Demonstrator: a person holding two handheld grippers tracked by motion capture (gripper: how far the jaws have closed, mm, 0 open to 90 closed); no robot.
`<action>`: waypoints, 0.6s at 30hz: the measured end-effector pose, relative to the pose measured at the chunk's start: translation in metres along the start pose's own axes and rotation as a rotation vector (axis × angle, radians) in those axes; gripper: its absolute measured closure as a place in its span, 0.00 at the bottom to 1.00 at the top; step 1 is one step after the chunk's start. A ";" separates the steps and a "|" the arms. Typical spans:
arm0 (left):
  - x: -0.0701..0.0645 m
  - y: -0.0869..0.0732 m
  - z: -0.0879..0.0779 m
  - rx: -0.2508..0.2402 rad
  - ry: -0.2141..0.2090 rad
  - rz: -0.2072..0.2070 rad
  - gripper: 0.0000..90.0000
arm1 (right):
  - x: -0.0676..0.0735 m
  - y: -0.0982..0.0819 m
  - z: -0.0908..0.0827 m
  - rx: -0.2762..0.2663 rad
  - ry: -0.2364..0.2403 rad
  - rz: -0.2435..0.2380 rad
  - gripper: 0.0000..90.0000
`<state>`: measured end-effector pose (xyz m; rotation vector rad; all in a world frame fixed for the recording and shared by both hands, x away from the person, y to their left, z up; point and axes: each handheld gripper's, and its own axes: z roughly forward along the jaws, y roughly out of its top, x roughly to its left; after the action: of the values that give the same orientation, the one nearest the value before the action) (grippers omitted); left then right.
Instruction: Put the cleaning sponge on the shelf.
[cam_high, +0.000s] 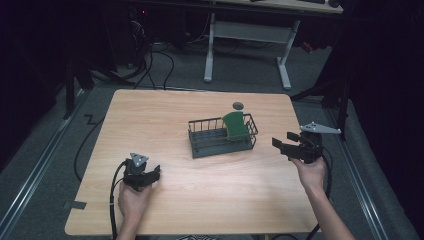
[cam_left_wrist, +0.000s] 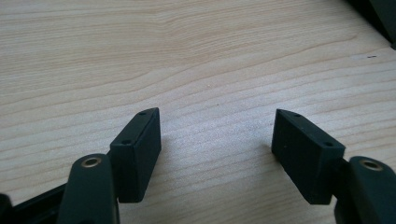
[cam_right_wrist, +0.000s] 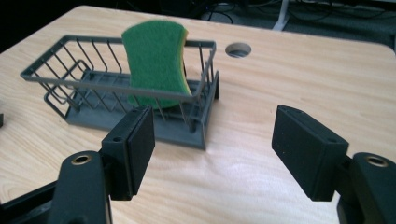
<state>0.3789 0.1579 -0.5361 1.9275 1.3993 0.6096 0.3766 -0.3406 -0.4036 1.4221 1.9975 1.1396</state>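
A green sponge (cam_high: 235, 125) (cam_right_wrist: 156, 63) with a yellow edge stands on end inside a dark grey wire basket (cam_high: 210, 141) (cam_right_wrist: 70, 79), leaning against its right end. The basket sits mid-table. My right gripper (cam_high: 281, 144) (cam_right_wrist: 212, 154) hovers to the right of the basket, open, jaws wide apart with bare wood between them, pointing at the basket. My left gripper (cam_high: 154, 172) (cam_left_wrist: 215, 158) rests low over the table near the front left, open, with bare wood between its jaws.
The wooden table (cam_high: 165, 115) has a round cable hole (cam_high: 238, 105) (cam_right_wrist: 238, 49) behind the basket. A white-legged desk (cam_high: 247, 35) and cables lie on the floor beyond the far edge. Dark floor rails run along both sides of the table.
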 end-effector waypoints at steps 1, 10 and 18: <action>0.000 0.000 0.000 -0.001 0.000 -0.001 0.37 | -0.001 -0.003 -0.002 -0.009 -0.002 0.000 0.34; 0.000 0.000 0.000 -0.001 0.000 -0.001 0.37 | -0.010 -0.030 -0.012 -0.020 -0.008 0.033 0.35; 0.000 0.000 0.000 -0.001 0.001 -0.001 0.37 | -0.018 -0.055 -0.009 -0.012 -0.020 0.058 0.36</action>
<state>0.3789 0.1578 -0.5361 1.9264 1.3996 0.6104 0.3460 -0.3681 -0.4453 1.4892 1.9444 1.1551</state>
